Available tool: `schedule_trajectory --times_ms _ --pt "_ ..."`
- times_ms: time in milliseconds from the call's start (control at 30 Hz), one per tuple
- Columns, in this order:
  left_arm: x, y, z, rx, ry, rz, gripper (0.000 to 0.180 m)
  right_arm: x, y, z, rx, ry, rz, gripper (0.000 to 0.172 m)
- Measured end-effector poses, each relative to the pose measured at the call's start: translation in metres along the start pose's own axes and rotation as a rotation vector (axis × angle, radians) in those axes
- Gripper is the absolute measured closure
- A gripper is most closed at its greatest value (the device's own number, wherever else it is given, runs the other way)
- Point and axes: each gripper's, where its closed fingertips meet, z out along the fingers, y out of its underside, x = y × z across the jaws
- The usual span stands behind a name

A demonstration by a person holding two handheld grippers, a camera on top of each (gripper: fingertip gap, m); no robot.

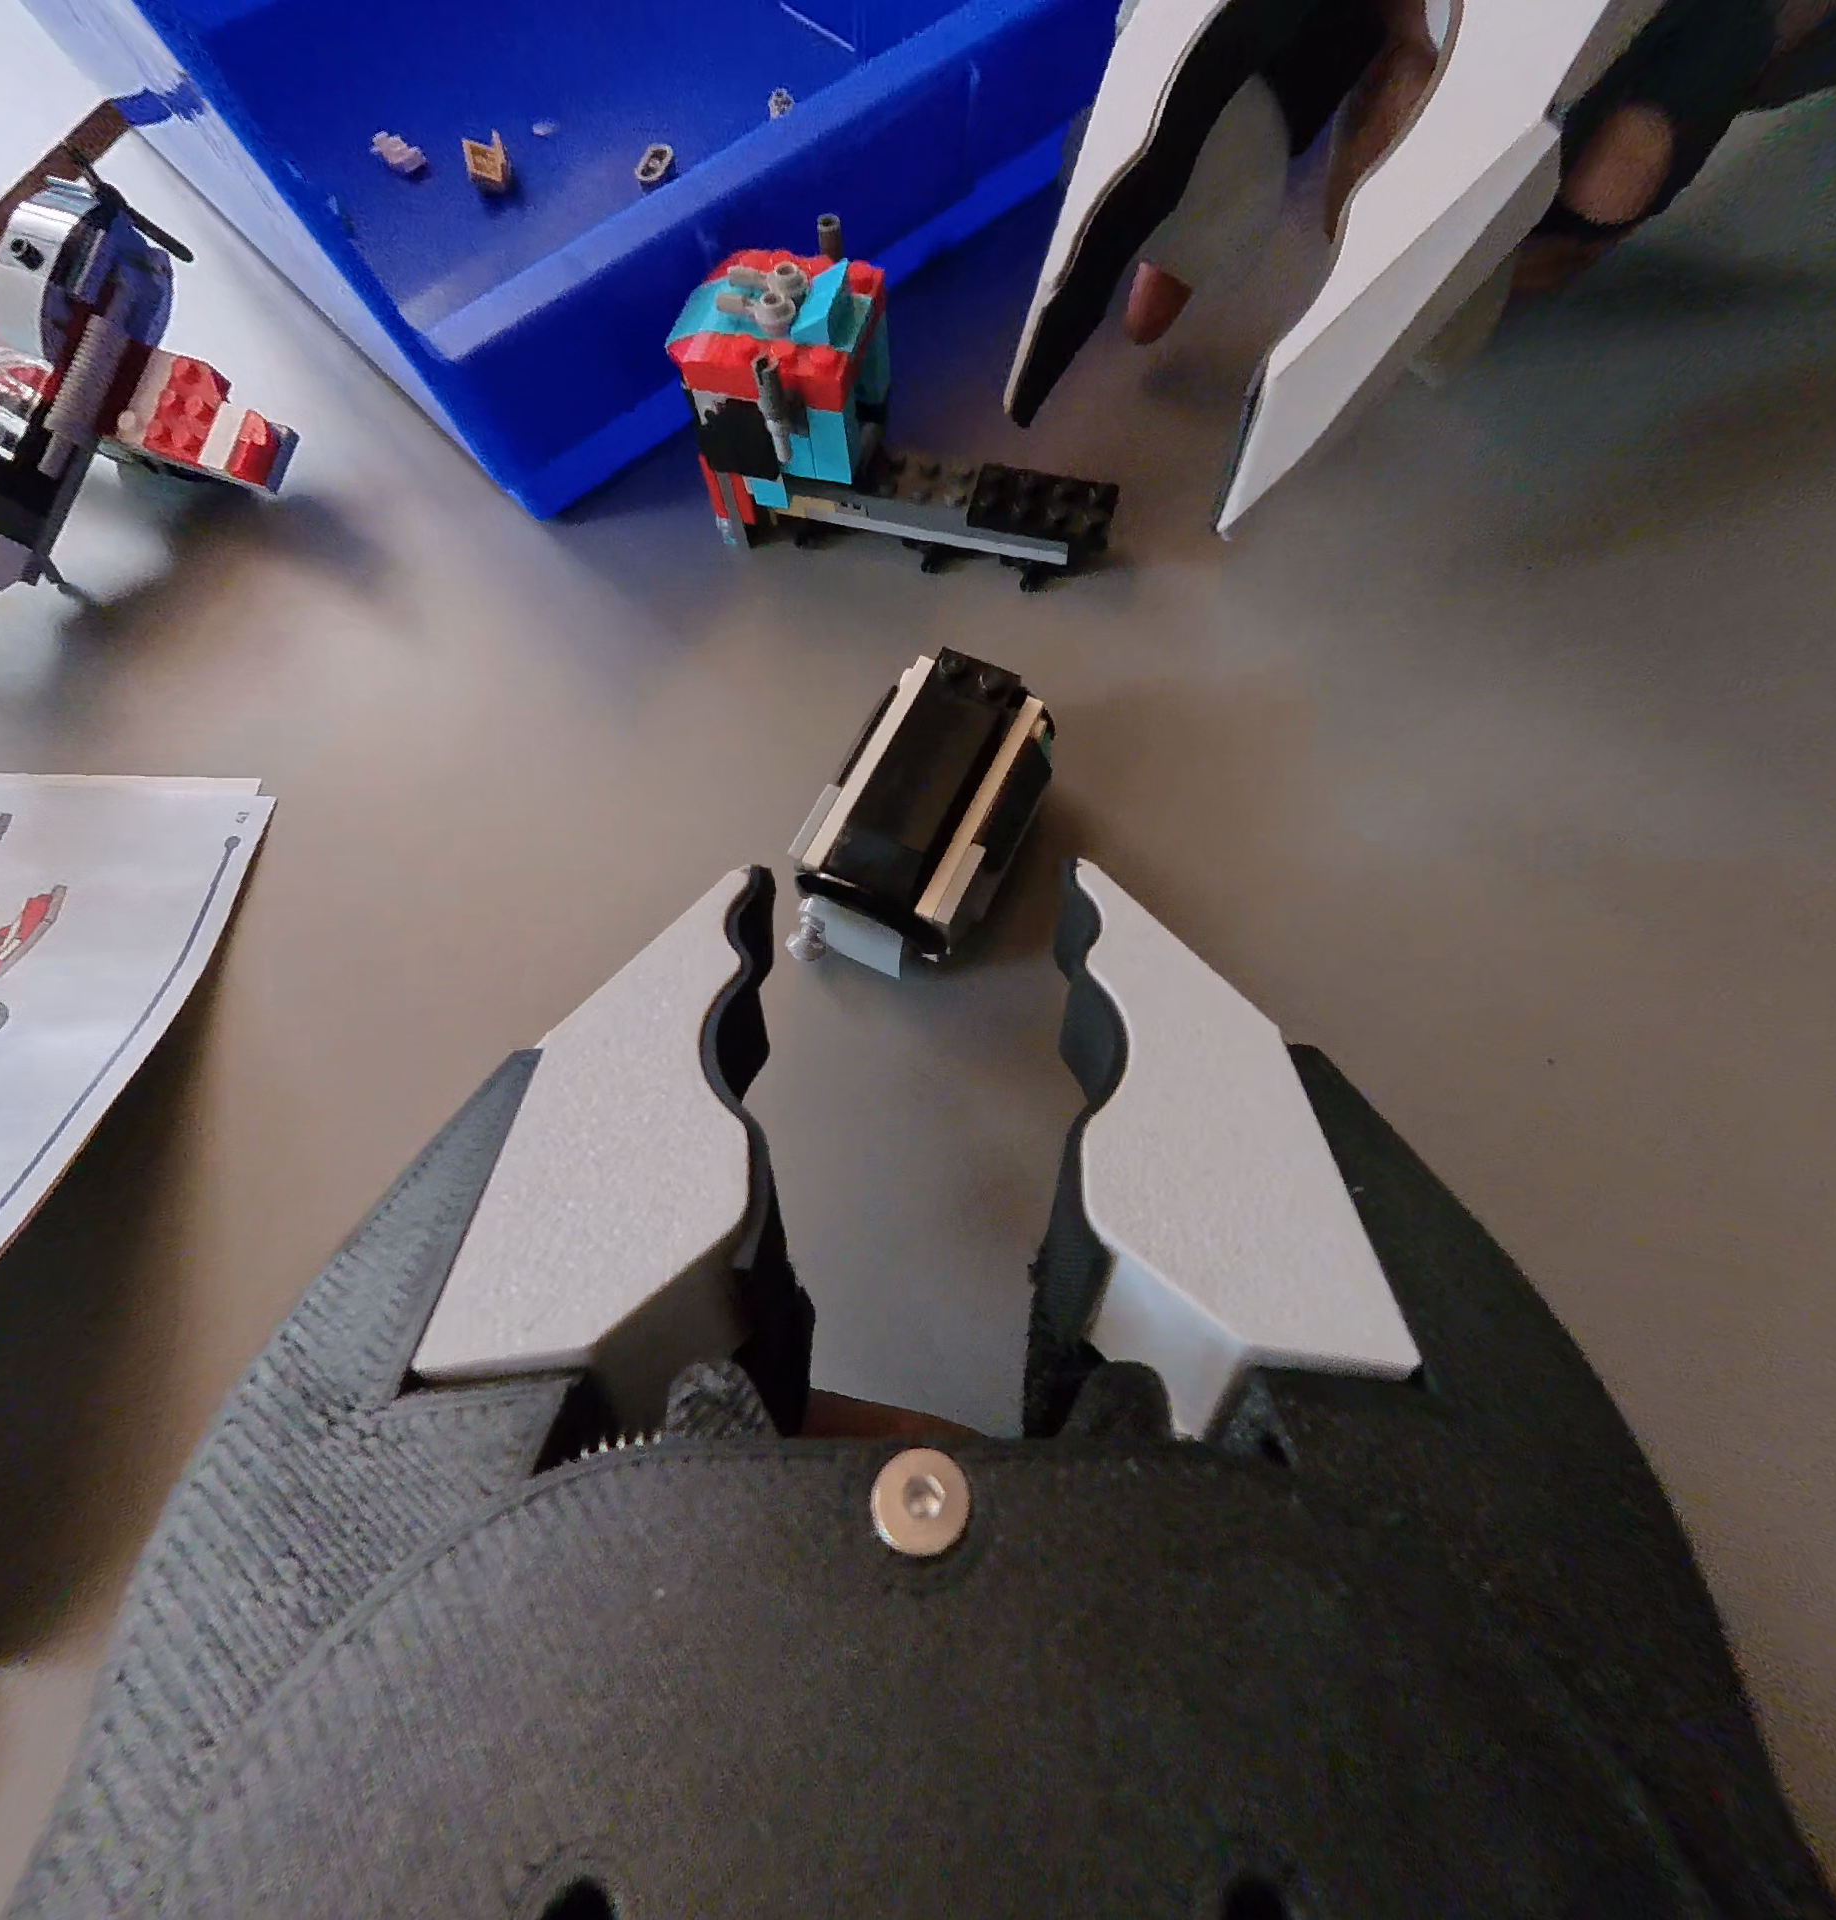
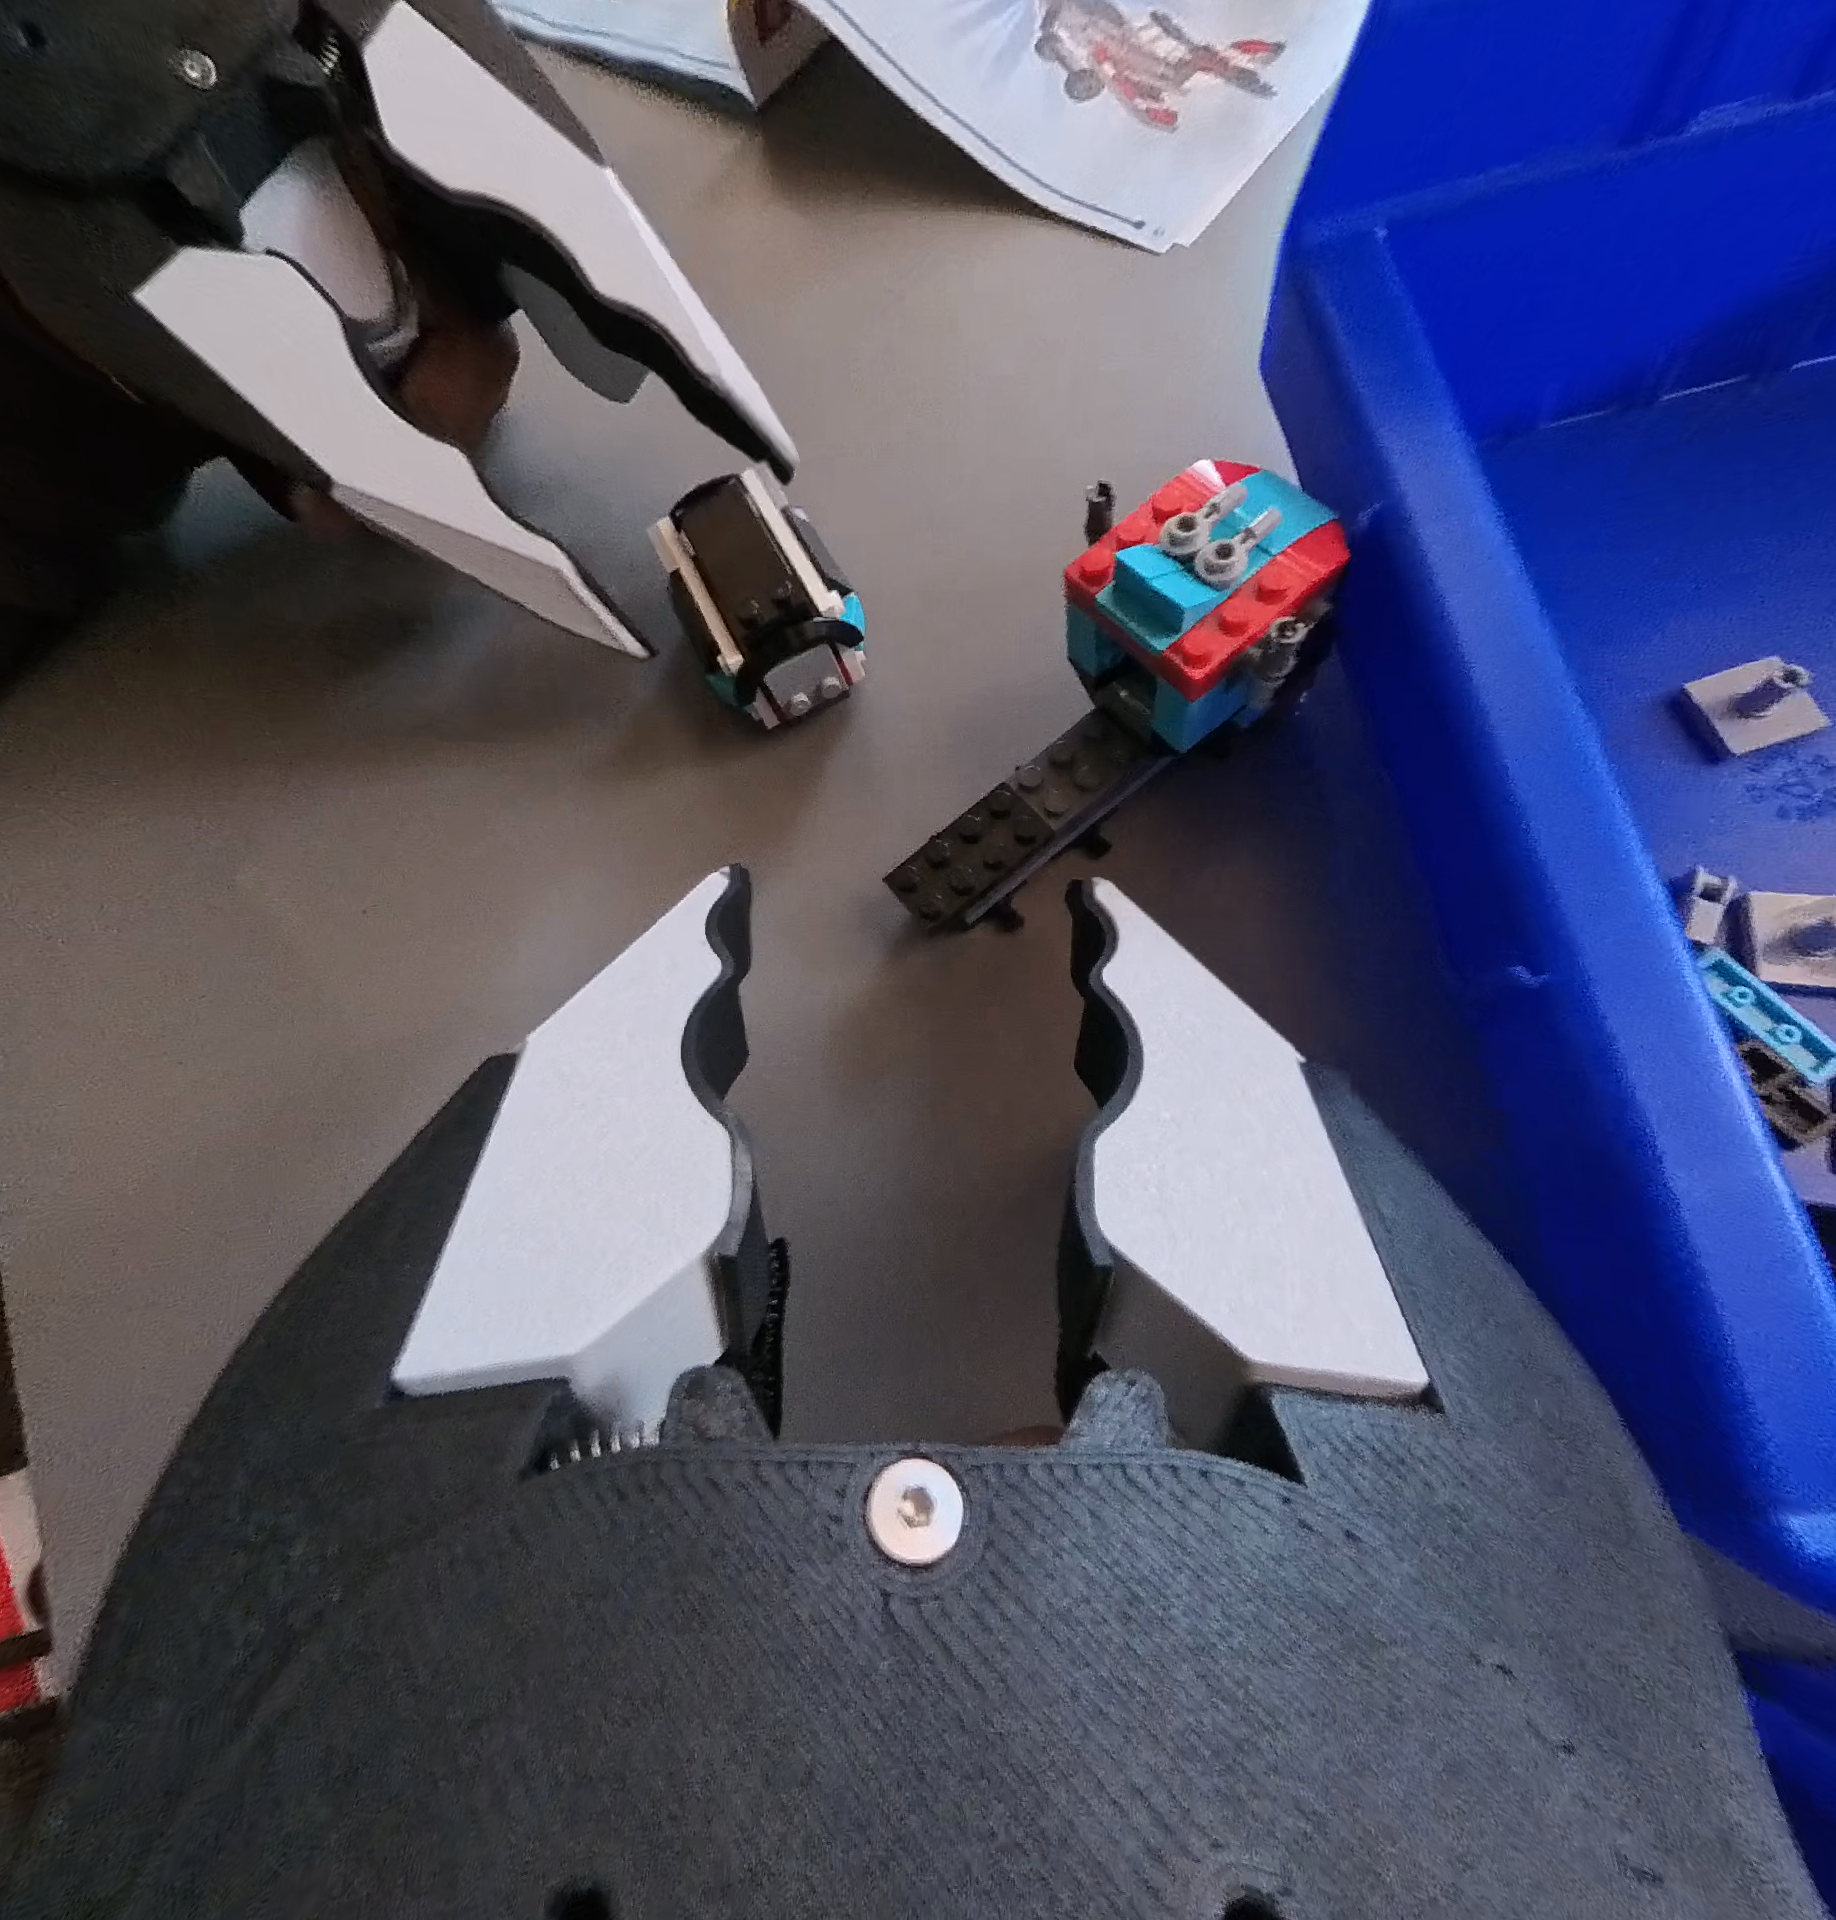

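2 grippers are seen over 1 grey table [image 1: 1413, 831]. 1 small black-and-white brick block [image 1: 919, 816] lies on the table, apart from the truck. The left gripper [image 1: 912, 894] is spread wide with nothing held; the block lies just beyond its fingertips, untouched. 1 red-and-teal brick truck cab on a black studded chassis [image 2: 1184, 644] stands against 1 blue bin [image 2: 1516, 727] of loose pieces. The right gripper [image 2: 909, 888] is likewise wide and bare, near the chassis's tail end. 1 instruction sheet [image 1: 72, 987] lies left of the block.
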Motion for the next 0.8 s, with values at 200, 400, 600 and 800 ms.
schedule_trajectory --times_ms 200,400,600,800 --pt "0.002 0.001 0.0 -0.007 0.001 0.007 0.133 -0.016 0.002 0.007 -0.031 -0.063 -0.035 0.109" --pt "0.008 0.001 -0.001 -0.004 0.024 0.023 0.142 -0.024 0.003 0.009 -0.044 -0.089 -0.071 0.11" --pt "0.011 0.002 -0.004 0.007 0.03 0.01 0.138 -0.01 0.005 0.006 -0.056 -0.037 -0.066 0.111" --pt "0.01 0.004 -0.007 0.007 0.017 -0.01 0.13 0.0 0.005 0.007 -0.065 -0.009 -0.07 0.11"
